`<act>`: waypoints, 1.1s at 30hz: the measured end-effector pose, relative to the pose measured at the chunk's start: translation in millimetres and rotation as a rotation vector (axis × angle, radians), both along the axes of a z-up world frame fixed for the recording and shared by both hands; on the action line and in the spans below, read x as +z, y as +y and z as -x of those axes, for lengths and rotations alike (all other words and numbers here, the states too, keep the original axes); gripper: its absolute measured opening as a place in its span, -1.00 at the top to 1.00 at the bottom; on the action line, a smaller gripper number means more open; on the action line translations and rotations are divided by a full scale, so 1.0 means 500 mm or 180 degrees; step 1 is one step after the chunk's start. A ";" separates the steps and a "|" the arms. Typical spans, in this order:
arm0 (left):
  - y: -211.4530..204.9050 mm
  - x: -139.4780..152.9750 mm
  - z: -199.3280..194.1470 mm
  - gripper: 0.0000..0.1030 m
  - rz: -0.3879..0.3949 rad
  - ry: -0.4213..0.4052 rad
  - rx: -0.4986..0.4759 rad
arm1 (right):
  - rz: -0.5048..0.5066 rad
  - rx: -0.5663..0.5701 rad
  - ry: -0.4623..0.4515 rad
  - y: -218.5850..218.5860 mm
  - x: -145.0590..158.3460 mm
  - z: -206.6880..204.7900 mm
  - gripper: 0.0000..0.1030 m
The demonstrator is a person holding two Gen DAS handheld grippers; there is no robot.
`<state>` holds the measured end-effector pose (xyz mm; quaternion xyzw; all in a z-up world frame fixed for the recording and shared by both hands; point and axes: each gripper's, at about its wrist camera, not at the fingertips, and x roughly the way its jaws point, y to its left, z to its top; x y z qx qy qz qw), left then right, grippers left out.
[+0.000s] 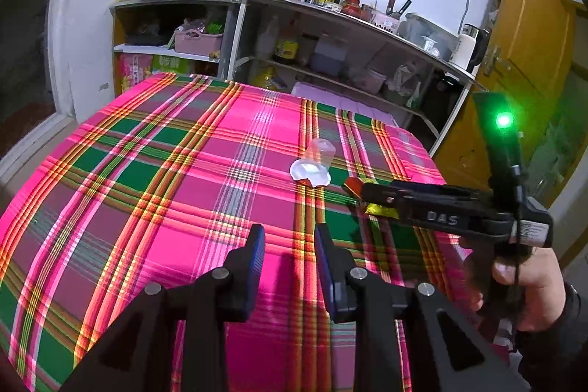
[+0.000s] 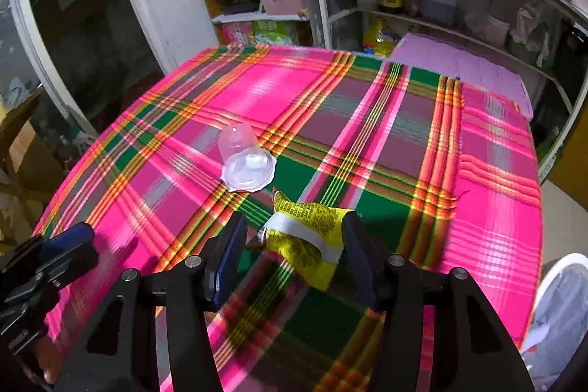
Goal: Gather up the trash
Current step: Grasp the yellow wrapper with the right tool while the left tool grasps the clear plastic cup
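Only rt view: yellow wrapper (image 2: 312, 237) printed, bin (image 2: 562, 304)

Both tools are black, angular frames whose arms are pinned with round silver bolt heads, two showing on each side. The left gripper (image 1: 289, 237) carries flat fingers (image 1: 257, 245) faced with dark blue pads. The right gripper (image 2: 294, 234) is built the same way, with the same blue facing on its fingers (image 2: 235, 237). Seen from the side, the right tool has a long black body with pale lettering reading "DAS", a white printed label near its rear, a red tip at the front, and an upright black post with a glowing green light. A thin black cable runs down past the right hand (image 1: 529, 285), whose wrist is covered by a dark sleeve.
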<state>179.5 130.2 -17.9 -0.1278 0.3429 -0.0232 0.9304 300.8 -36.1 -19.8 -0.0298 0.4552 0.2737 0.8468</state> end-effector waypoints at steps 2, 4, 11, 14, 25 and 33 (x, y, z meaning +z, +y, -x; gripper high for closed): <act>0.002 -0.002 -0.006 0.47 -0.0003 0.0010 -0.0005 | -0.0005 -0.0041 0.0049 -0.002 -0.008 -0.004 -0.06; 0.002 -0.001 -0.014 0.47 -0.0014 0.0013 -0.0013 | -0.0023 -0.0088 0.0063 -0.008 -0.008 -0.006 -0.05; -0.014 0.007 -0.053 0.47 -0.0066 0.0021 -0.0097 | -0.0106 -0.0130 0.0042 -0.037 0.003 0.005 0.30; -0.030 0.008 -0.081 0.47 -0.0092 0.0063 -0.0171 | -0.0184 -0.0159 0.0032 -0.068 0.014 0.017 0.32; -0.066 -0.011 -0.207 0.19 -0.0286 0.0230 -0.0217 | -0.0368 -0.0235 -0.0050 -0.155 0.042 0.057 0.33; -0.081 -0.043 -0.291 0.19 -0.0405 0.0379 -0.0159 | -0.0453 -0.0299 -0.0049 -0.201 0.044 0.069 0.33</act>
